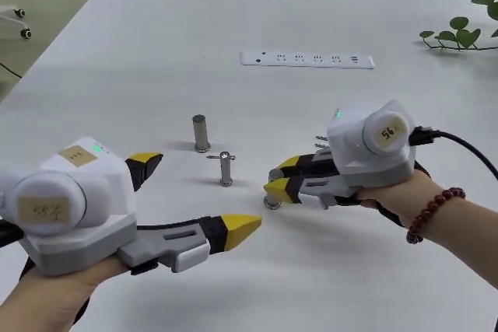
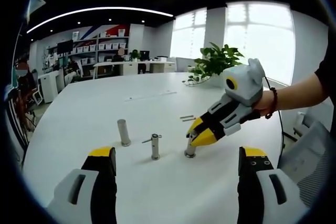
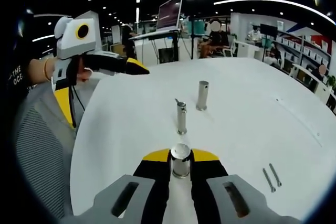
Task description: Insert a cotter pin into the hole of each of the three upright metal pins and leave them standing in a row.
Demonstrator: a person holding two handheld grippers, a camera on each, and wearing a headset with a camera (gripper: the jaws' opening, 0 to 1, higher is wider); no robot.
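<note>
Item 1: middle pin, frame centre, cotter pin through its hole; done.
Item 2: far pin, up-left of it, bare.
Item 3: near pin, bare, clamped in my right gripper.
Left gripper, lower left, spread wide, holding nothing.
I judge one of three complete.
Right gripper view adds two loose cotter pins, lower right; head view half hides them.

The metal pins are silver, the table white, the fingers black with yellow tips.
</note>
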